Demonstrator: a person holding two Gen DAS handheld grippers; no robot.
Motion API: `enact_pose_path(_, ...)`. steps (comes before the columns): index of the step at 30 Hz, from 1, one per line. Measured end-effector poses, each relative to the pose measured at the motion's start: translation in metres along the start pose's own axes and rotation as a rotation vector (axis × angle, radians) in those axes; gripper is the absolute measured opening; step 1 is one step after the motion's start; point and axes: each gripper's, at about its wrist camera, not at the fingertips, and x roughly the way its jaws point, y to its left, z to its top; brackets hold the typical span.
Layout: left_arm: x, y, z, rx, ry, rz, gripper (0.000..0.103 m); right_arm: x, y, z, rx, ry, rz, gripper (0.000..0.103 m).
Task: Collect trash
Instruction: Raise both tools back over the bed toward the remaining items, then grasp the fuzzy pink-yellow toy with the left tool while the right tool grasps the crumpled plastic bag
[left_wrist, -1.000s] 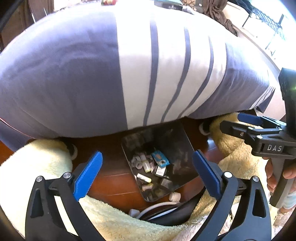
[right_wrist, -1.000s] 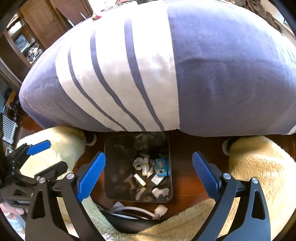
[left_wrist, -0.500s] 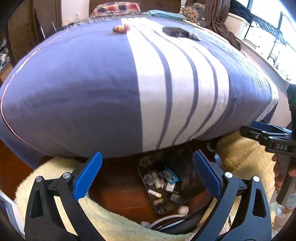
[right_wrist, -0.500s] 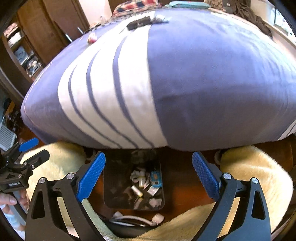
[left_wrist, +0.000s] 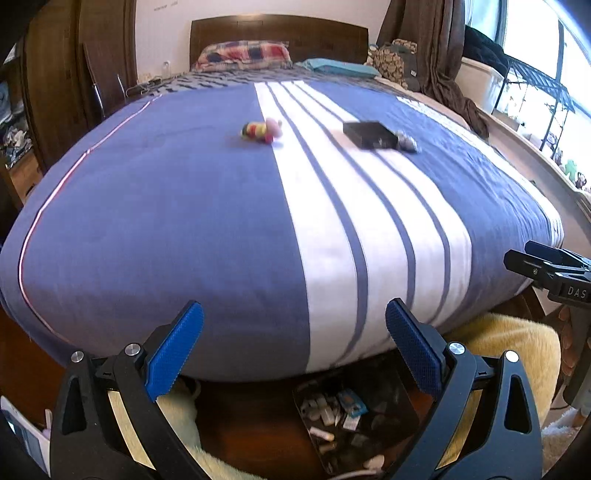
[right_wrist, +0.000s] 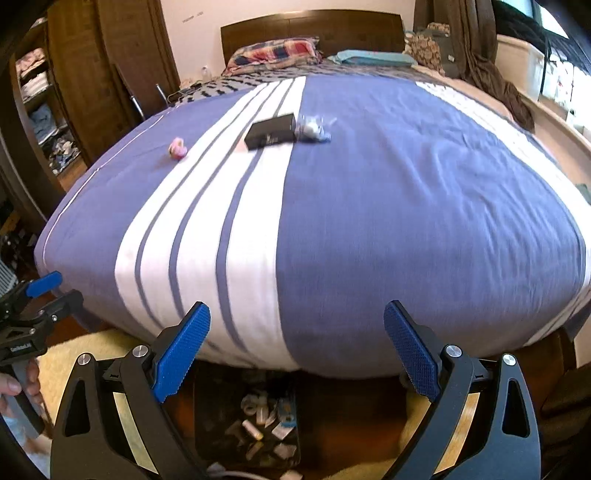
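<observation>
- The bed (left_wrist: 184, 221) now fills both views, which a second ago looked down on the floor.
- The trash bin (right_wrist: 207, 435), already part-filled, sits low at its foot.
- Black box (right_wrist: 271, 131), crumpled wrapper (right_wrist: 312, 129) and pink-yellow scrap (left_wrist: 260, 130) lie well apart from it, likely next.
- Left gripper (left_wrist: 293, 352) and right gripper (right_wrist: 297, 350) gape wide, empty.

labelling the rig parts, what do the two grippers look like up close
Both the left gripper and right gripper have black plastic frames with triangular cut-outs, silver screws, and blue textured pads. White lettering marks the side of each body.
</observation>
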Motion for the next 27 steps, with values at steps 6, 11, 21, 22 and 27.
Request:
enact_pose_path(6,0.017,0.005,0.031,0.003,-0.021,0.018,0.094,0.014,-0.005,0.030,0.004,-0.018,-0.020,0.095)
enact_pose_path(11,0.043,0.011,0.056,0.006,-0.009,0.031,0.094,0.034,-0.009,0.054,0.004,-0.019,-0.031,0.095)
enact_pose_path(21,0.101,0.023,0.106,-0.015,0.005,0.064,0.094,0.093,-0.019,0.100,0.012,0.000,-0.058,0.095)
enact_pose_path(22,0.107,0.023,0.110,-0.017,0.005,0.071,0.094,0.100,-0.021,0.106,0.009,-0.001,-0.059,0.094)
enact_pose_path(27,0.144,0.031,0.136,-0.043,0.017,0.110,0.094,0.124,-0.023,0.130,-0.017,-0.003,-0.082,0.078)
